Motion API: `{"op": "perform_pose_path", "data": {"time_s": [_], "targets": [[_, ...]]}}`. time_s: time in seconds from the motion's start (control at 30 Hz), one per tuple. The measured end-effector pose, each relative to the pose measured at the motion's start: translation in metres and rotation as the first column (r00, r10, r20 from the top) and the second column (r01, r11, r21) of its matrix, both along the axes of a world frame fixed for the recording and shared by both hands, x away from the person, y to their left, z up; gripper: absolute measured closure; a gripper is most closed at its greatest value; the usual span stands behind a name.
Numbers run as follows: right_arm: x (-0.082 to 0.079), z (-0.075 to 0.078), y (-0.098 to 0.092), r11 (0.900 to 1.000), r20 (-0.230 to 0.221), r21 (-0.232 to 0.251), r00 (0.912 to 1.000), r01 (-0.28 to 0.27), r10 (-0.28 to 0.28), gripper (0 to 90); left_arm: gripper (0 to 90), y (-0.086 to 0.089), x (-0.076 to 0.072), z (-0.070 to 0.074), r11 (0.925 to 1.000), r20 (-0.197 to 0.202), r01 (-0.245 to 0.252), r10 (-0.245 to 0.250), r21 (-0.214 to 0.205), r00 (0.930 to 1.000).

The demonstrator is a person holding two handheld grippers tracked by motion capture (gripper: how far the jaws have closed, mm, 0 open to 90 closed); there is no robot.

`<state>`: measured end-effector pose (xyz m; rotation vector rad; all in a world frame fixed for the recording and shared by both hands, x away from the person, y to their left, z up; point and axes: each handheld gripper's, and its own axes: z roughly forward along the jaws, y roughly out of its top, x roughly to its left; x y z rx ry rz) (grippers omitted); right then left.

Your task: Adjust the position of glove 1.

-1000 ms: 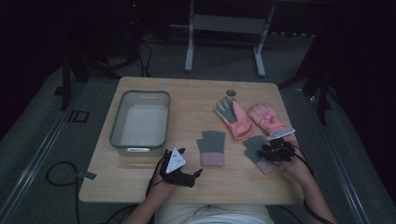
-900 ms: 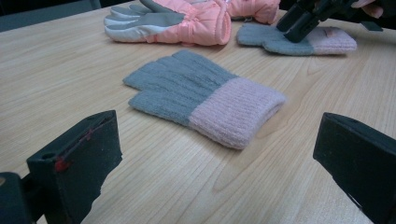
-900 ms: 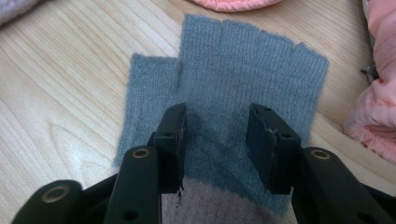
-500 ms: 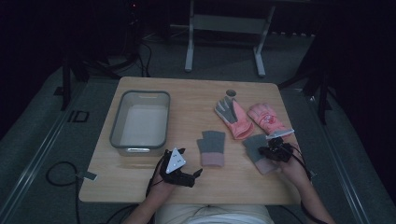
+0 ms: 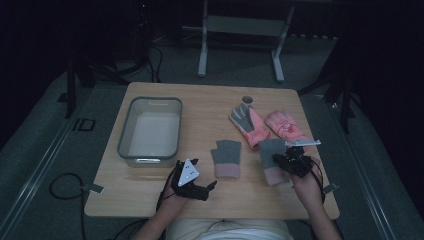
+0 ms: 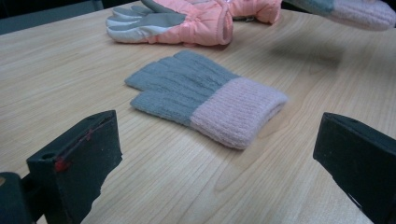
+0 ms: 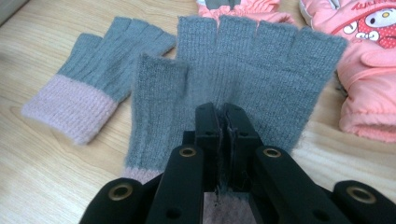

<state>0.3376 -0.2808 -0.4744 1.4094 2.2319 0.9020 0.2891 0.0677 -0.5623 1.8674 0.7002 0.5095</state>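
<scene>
Held glove [image 7: 243,79]: grey knit, fingerless, pink ribbed cuff; long axis runs away from right gripper [image 7: 223,116], finger stubs pointing toward far table edge (cuff nearest person). Jaws just closed, clamped on its palm; it sits near right front of table [image 5: 200,100]. Left gripper [image 5: 212,186]: jaws wide apart, nothing between.

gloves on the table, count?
4. Two grey knit gloves: one flat at table centre, one pinched in the right hand-held gripper at. Two pink padded gloves behind them: and. None looks hidden.
</scene>
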Motion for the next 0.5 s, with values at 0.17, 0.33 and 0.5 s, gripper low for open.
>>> {"op": "perform_pose_path", "data": {"time_s": [0.17, 0.33, 0.5], "targets": [[-0.009, -0.01, 0.006, 0.9965, -0.028, 0.066, 0.9984, 0.051, -0.049, 85.7, 0.6, 0.0, 0.0, 0.0, 1.0, -0.001, 0.0, 0.0, 0.004, 1.0], [-0.014, -0.027, 0.007, 0.9934, -0.042, 0.052, 0.9941, 0.102, -0.1, 85.6, 0.5, 0.0, 0.0, 0.0, 1.0, 0.001, 0.0, 0.0, 0.004, 1.0], [-0.014, -0.043, 0.009, 0.9915, -0.05, 0.026, 0.9907, 0.128, -0.126, 85.4, 0.5, 0.0, 0.0, 0.0, 1.0, 0.001, -0.001, 0.001, 0.006, 1.0]]}}
